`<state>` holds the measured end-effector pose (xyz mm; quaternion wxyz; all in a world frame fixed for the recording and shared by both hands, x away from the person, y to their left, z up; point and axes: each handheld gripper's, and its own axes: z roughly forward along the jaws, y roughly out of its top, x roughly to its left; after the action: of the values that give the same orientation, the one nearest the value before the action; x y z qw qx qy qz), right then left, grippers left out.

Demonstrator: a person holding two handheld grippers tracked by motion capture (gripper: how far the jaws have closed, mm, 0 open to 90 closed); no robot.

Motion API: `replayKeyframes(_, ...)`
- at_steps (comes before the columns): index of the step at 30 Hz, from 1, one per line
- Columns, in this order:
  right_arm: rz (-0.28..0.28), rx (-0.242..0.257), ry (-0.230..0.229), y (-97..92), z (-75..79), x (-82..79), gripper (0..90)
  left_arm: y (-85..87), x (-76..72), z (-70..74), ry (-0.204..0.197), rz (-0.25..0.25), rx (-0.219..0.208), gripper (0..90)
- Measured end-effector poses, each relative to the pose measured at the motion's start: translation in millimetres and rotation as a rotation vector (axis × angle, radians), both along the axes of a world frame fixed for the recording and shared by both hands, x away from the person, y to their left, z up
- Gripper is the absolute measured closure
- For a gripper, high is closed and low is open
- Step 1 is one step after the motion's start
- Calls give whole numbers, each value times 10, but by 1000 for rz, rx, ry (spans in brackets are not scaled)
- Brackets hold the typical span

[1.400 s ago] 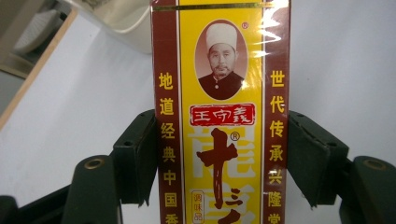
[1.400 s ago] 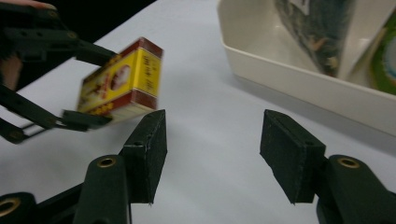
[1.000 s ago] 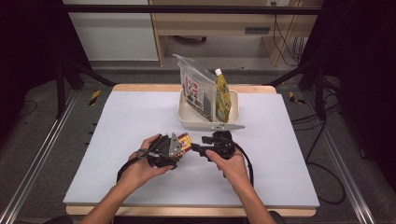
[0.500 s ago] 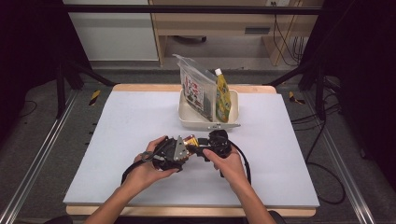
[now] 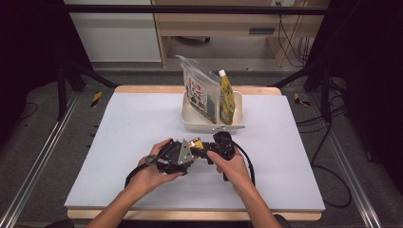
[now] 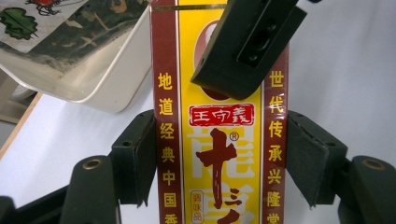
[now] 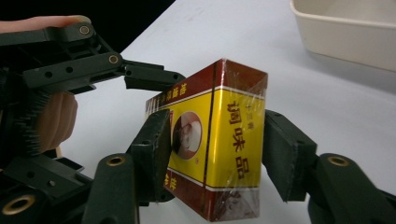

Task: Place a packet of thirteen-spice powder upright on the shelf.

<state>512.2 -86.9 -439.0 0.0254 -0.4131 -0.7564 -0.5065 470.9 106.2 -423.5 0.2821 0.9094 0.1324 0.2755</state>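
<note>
Your left gripper (image 5: 189, 153) is clamping the yellow-and-maroon cardboard box (image 7: 219, 140); your right gripper's (image 5: 204, 152) jaws have just been closing around its end, near the cream plastic tray (image 5: 236, 124).

High view: above the person's side, facing forward and down on the whole white table (image 5: 119, 142).
Left gripper view: close, along its jaws.
Right gripper view: close, along its jaws.
Shared: yellow-and-red box (image 6: 219, 154), cream tray (image 7: 345, 32).
</note>
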Motion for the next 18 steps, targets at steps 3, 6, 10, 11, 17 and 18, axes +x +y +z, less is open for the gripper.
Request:
replayKeyframes(3, 11, 5, 8, 6, -4, -2, 502, -1, 12, -2, 12, -1, -6, 322)
replayKeyframes(6, 9, 10, 19, -3, -4, 2, 526, 10, 27, -7, 24, -2, -17, 322)
replayKeyframes(10, 15, 32, 40, -33, -4, 10, 579, 12, 40, -22, 38, -3, -23, 322)
replayKeyframes(11, 16, 39, 50, -42, -2, 10, 595, 12, 41, -27, 42, 1, -39, 322)
replayKeyframes(17, 21, 86, 71, -84, 27, 10, 663, 16, 47, -17, 44, -2, -40, 322)
replayKeyframes(18, 21, 87, 68, -86, 27, 10, 666, 13, 45, -19, 40, -2, -41, 321)
